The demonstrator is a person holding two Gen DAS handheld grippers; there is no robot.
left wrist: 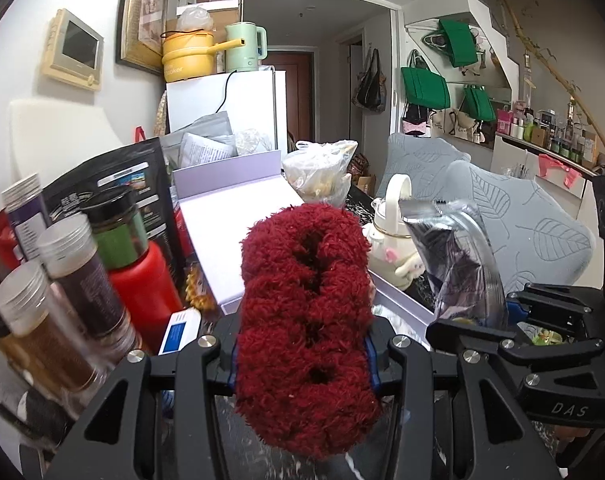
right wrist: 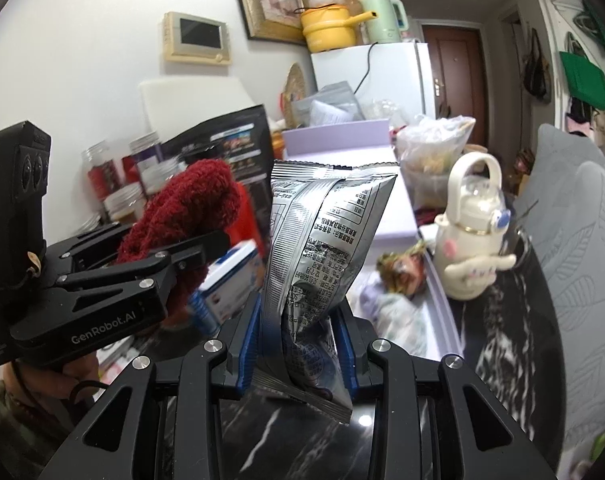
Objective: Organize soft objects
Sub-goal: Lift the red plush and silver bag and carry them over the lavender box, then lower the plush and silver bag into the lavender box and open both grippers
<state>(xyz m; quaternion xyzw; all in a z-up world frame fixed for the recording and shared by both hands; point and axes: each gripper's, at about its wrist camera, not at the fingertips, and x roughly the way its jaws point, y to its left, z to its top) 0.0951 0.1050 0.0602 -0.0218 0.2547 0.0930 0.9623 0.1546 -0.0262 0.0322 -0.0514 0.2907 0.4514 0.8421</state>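
As seen from the left wrist: left gripper (left wrist: 304,354), jaws closed on a red fluffy item (left wrist: 306,320), carried clear of the dark marbled worktop (left wrist: 262,432), presumably for sorting. Beyond it, an open lavender box (left wrist: 230,216), lid upright, its floor here bare. At right, right gripper (left wrist: 498,320) with a silver foil packet (left wrist: 458,256).

As seen from the right wrist: right gripper (right wrist: 298,344), jaws pinched tight on the silver foil packet (right wrist: 322,240), held upright. Left gripper (right wrist: 206,248) alongside, with the red fluffy item (right wrist: 182,208). In the lavender box (right wrist: 442,300), a brownish bundle (right wrist: 402,268) and pale cloth (right wrist: 390,312), blurred. Beside the box, a white lidded jug (right wrist: 470,240).
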